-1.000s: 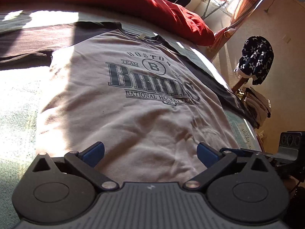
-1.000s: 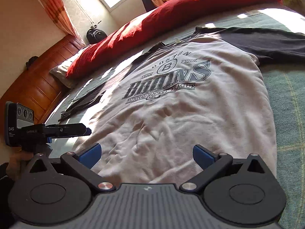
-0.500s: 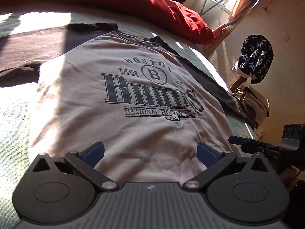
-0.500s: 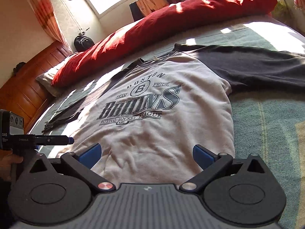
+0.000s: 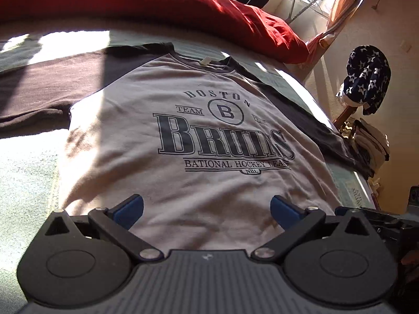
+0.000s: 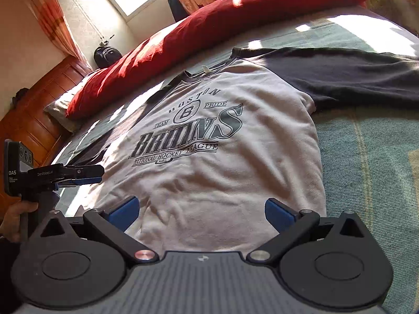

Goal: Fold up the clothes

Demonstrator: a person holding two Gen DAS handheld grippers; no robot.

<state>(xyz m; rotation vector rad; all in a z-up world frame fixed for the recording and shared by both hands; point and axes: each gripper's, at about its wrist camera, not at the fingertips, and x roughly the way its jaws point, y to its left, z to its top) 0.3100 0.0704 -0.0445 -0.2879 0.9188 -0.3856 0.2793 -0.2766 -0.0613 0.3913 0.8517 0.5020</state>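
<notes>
On the bed (image 5: 23,162) the shirt (image 5: 162,172) lies flat, with both the left gripper (image 5: 207,208) and right gripper (image 6: 201,210) spread wide, empty, hovering low over its hem.

Red duvet (image 5: 183,13) along green bedspread (image 6: 366,157), wooden headboard (image 6: 39,115), star-patterned cloth (image 5: 366,78), orange curtain (image 6: 47,13)

Grey shirt (image 5: 167,162) with dark sleeves; red duvet (image 5: 162,7).

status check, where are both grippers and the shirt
Left hand-held gripper open, over the hem. Right hand-held gripper open, also at the hem. Bruins raglan shirt flat on the bed, sleeves spread, unfolded. Nothing on the shirt.
</notes>
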